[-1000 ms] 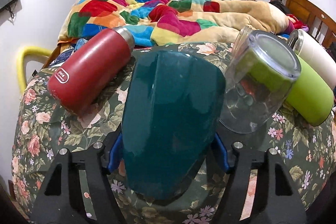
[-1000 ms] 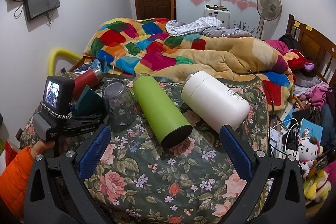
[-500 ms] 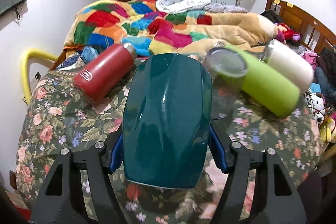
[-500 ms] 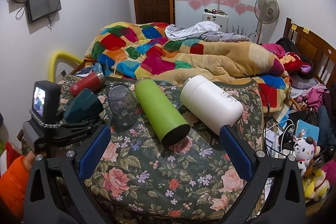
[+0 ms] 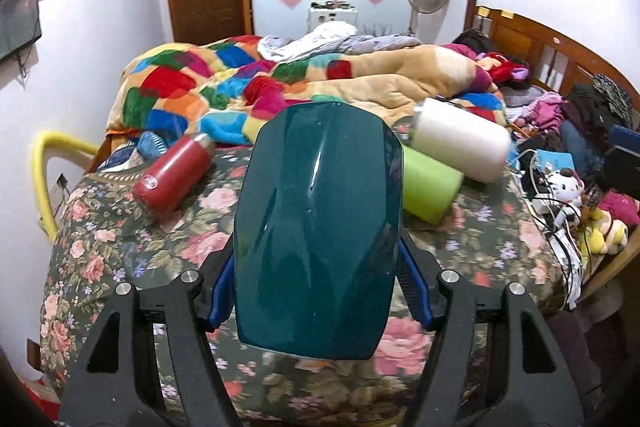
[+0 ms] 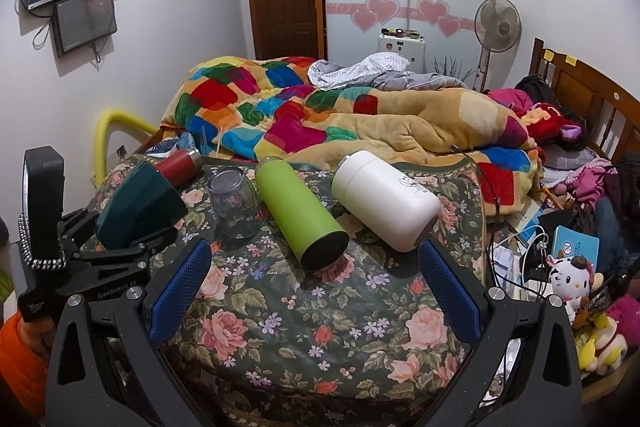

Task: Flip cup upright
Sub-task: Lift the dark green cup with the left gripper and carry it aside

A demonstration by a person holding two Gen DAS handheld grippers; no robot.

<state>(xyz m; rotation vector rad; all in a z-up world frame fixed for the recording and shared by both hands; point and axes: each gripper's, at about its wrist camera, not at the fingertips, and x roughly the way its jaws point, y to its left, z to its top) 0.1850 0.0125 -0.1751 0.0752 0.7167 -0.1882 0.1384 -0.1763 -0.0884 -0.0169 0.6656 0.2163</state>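
My left gripper point(image 5: 316, 287) is shut on a dark teal cup point(image 5: 320, 239) and holds it in the air above the floral cloth, its closed base pointing away from the camera and tilted up. The right wrist view shows the same cup point(image 6: 138, 207) in the left gripper point(image 6: 120, 251) at the table's left side. My right gripper point(image 6: 316, 291) is open and empty over the near part of the table. A clear glass point(image 6: 234, 203) stands upside down just right of the teal cup; the cup hides it in the left wrist view.
A red flask point(image 5: 172, 173), a green bottle point(image 6: 300, 213) and a white bottle point(image 6: 386, 199) lie on their sides on the floral table point(image 6: 304, 323). A bed with a patchwork quilt point(image 6: 320, 115) is behind. Cables and toys point(image 6: 568, 275) crowd the right edge.
My left gripper has lifted the teal cup off the table and pulled back, so the bottles look smaller and farther. The right gripper has hardly moved.
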